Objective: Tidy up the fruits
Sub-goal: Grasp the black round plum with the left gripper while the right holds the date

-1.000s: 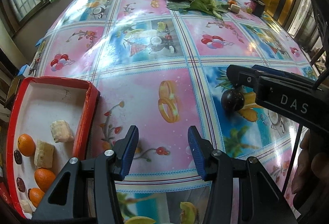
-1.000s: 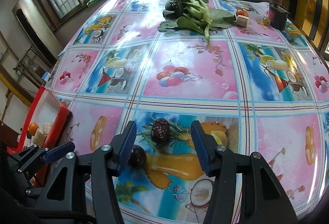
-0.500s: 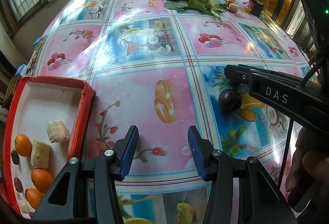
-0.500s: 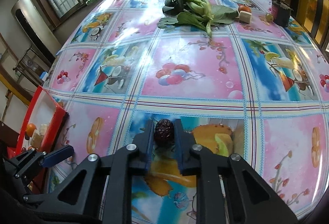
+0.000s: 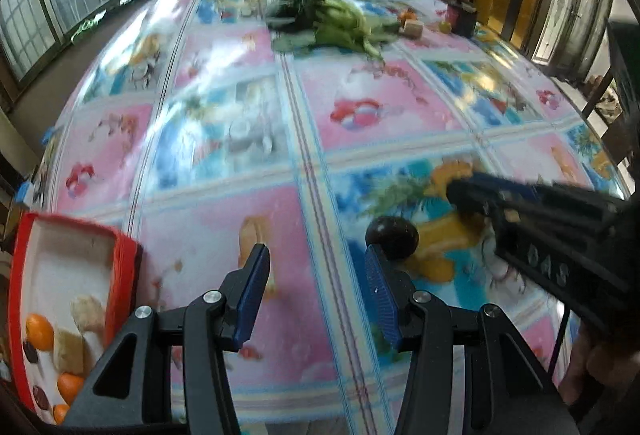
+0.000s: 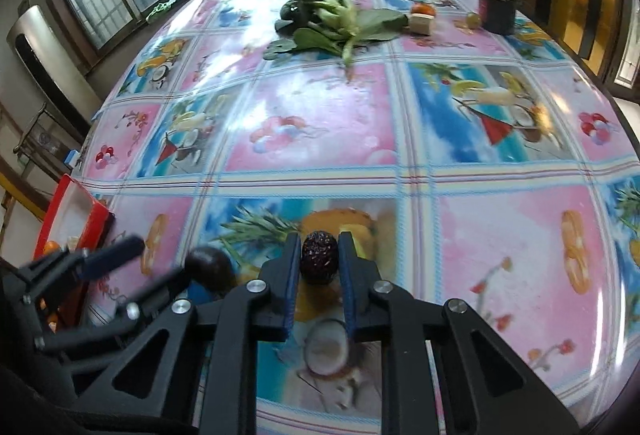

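A dark wrinkled date is clamped between the blue pads of my right gripper, lifted a little off the tablecloth. A smooth dark round fruit rests on the cloth just beyond the right fingertip of my left gripper, which is open with nothing between its fingers. The red tray at the near left holds oranges, pale chunks and dark fruits. My right gripper reaches in from the right in the left wrist view, blurred.
Leafy greens lie at the far middle of the table. Beside them sit a small orange, a pale block, a small yellow-green fruit and a dark jar. A hand shows at lower right.
My right gripper has risen and drawn back with the date held. My left gripper has shifted right, toward the dark round fruit, still open.
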{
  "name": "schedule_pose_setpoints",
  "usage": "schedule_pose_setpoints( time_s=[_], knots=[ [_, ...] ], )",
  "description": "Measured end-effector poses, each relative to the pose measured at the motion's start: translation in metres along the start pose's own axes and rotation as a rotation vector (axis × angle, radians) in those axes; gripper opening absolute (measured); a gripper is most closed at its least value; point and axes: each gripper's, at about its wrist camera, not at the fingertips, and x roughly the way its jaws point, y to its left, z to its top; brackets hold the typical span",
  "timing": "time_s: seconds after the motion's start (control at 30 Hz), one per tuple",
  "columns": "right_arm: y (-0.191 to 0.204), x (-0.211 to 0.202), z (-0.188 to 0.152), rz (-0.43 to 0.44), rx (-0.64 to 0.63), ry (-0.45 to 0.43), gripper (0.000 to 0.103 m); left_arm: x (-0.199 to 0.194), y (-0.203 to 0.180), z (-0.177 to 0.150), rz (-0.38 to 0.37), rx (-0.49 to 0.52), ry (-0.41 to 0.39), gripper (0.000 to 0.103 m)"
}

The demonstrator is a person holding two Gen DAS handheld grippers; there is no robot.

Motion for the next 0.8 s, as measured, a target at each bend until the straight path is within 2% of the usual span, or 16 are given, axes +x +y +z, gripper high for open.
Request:
schedule_pose_setpoints(
  time_s=[0.13, 0.27, 0.5, 0.73, 0.8],
  knots=[
    [-0.005, -0.003, -0.003, -0.001, 0.008, 0.0, 0.02, 0.005, 0.002, 0.011, 0.017, -0.009, -0.007, 0.05],
    [-0.008, -0.004, -0.003, -0.003, 0.008, 0.0, 0.02, 0.01, 0.008, 0.016, -0.009, -0.037, -0.002, 0.05],
    [-0.012, -0.004, -0.003, 0.003, 0.015, -0.002, 0.02, 0.009, 0.015, 0.016, -0.113, -0.1, -0.009, 0.05],
    [-0.012, -0.004, -0.002, 0.003, 0.018, -0.002, 0.02, 0.003, -0.01, 0.016, -0.204, -0.04, -0.031, 0.05],
    [-0.012, -0.005, -0.002, -0.002, 0.018, -0.003, 0.02, 0.003, -0.015, 0.015, -0.206, -0.021, -0.034, 0.05]
  ],
)
